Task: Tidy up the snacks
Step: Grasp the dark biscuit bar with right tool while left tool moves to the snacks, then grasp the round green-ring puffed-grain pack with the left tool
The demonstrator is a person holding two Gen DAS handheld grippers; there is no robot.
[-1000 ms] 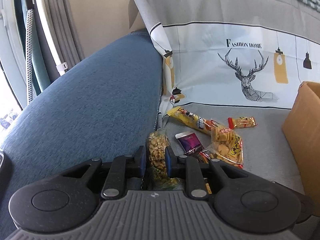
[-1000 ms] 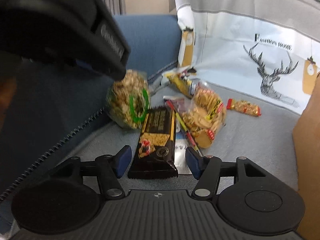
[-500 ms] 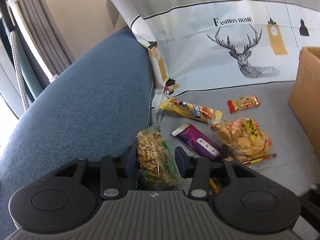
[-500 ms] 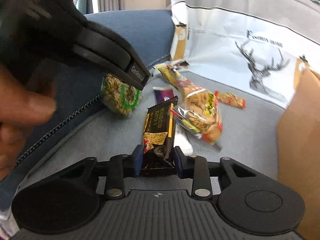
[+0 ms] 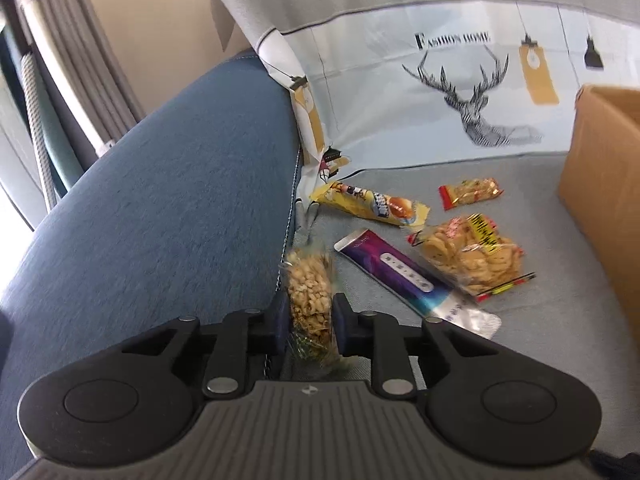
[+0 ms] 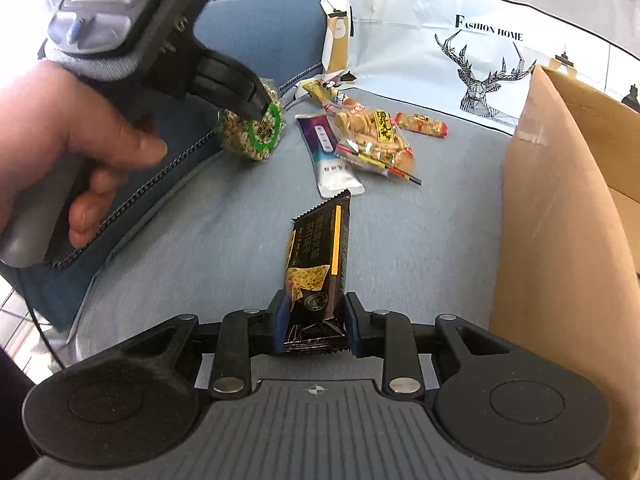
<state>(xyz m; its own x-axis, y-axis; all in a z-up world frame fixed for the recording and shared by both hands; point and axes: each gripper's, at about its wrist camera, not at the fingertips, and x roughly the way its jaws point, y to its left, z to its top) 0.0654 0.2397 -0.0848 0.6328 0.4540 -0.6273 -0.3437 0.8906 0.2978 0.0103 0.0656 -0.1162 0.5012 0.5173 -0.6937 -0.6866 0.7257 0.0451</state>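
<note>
A clear bag of peanuts (image 5: 310, 288) sits between the pads of my left gripper (image 5: 308, 316), whose jaws are closing and press on it, beside the blue armrest. The right wrist view shows the same peanut bag (image 6: 256, 136) with a green label under the left gripper (image 6: 256, 104), which a hand (image 6: 60, 120) holds. My right gripper (image 6: 314, 312) is shut on the near end of a black snack bar (image 6: 320, 248), held above the grey seat. A cardboard box (image 6: 560, 220) stands to the right.
On the grey seat cover lie a yellow bar (image 5: 368, 204), a small red packet (image 5: 470, 193), a bag of crackers (image 5: 468, 256) and a purple-and-white packet (image 5: 396, 272). The blue armrest (image 5: 160, 208) rises on the left, a deer-print cover behind.
My left gripper loosened on the peanut bag, then closed on it again. My right gripper closed on the black bar and carried it back from the pile, nearer the box.
</note>
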